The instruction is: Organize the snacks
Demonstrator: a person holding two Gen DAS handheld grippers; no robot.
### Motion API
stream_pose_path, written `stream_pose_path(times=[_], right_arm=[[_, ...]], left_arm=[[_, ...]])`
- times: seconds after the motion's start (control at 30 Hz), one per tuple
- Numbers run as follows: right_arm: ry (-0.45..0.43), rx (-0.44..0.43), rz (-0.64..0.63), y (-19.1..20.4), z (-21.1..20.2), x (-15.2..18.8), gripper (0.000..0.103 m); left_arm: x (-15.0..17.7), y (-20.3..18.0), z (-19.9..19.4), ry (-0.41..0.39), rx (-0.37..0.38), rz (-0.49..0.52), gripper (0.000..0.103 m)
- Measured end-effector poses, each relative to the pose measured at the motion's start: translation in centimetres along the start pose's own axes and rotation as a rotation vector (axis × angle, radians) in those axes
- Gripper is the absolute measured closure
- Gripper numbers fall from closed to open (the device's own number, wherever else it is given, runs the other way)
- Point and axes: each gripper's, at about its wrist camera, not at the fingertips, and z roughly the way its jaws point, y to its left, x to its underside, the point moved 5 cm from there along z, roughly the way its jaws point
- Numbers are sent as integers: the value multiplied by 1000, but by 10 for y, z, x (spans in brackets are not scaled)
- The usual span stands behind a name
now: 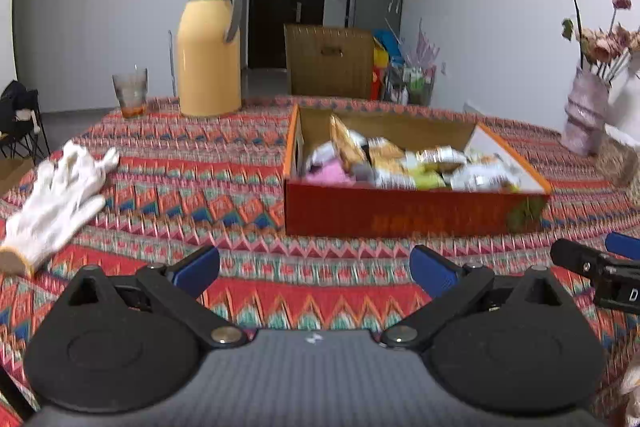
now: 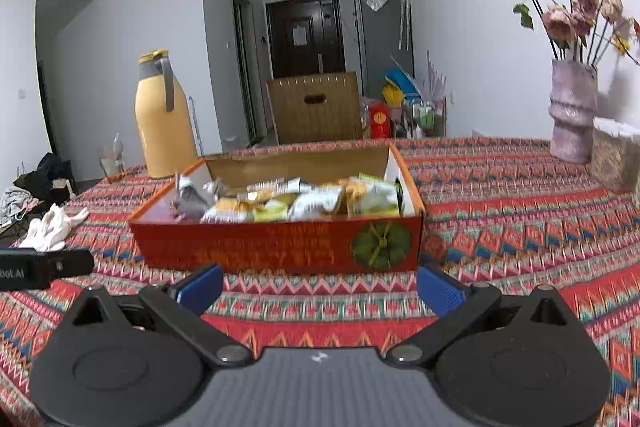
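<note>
Both grippers, left (image 1: 314,269) & right (image 2: 320,285), hang spread and empty near the snack box (image 2: 276,247). Packets (image 2: 312,201) look already boxed; likely wrap-up, or next reach in & tidy.

Cardboard box (image 2: 276,247), glossy wrappers (image 2: 312,203), seemingly woven tablecloth (image 2: 520,227).

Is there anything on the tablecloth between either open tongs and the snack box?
Nothing visible. Only bare tablecloth lies between the right tongs and the snack box, and likewise ahead of the left tongs. The white glove, thermos and vase sit off to the sides.
</note>
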Motion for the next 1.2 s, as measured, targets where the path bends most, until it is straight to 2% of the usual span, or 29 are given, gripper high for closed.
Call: stream_pose_path(times=[0.33, 0.77, 1.2], right_arm=[[57, 5, 19, 2, -17, 30, 0], [60, 10, 16, 6, -26, 35, 0], [47, 11, 13, 6, -31, 32, 0]], left_arm=[[28, 0, -15, 33, 20, 0, 0], [35, -5, -20, 41, 67, 8, 0], [35, -6, -22, 38, 70, 7, 0]])
